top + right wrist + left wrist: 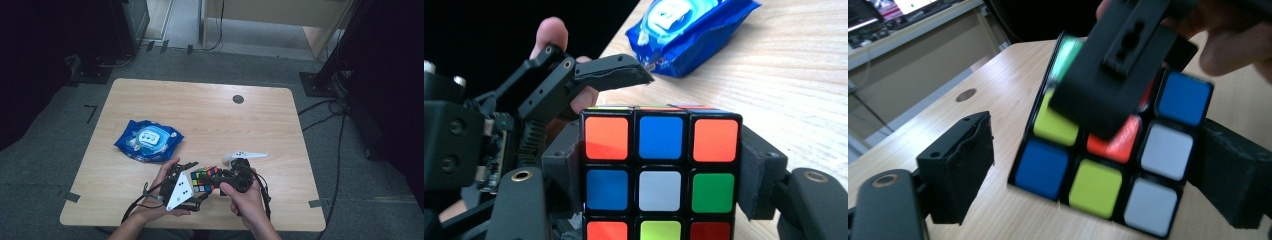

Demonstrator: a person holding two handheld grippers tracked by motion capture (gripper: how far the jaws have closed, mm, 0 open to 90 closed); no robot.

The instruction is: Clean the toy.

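Gripping the puzzle cube (659,170) between its pads above the near table (210,115) edge, the right gripper (220,181) steadies it while the left gripper (192,187) stands released around it, probably needing to re-clamp one layer before twisting.

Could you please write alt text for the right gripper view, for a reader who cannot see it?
A colourful puzzle cube sits clamped between the right gripper's two black fingers, over a pale wooden table. The left gripper reaches in from the left above the cube, and a blue wet-wipes pack lies behind.
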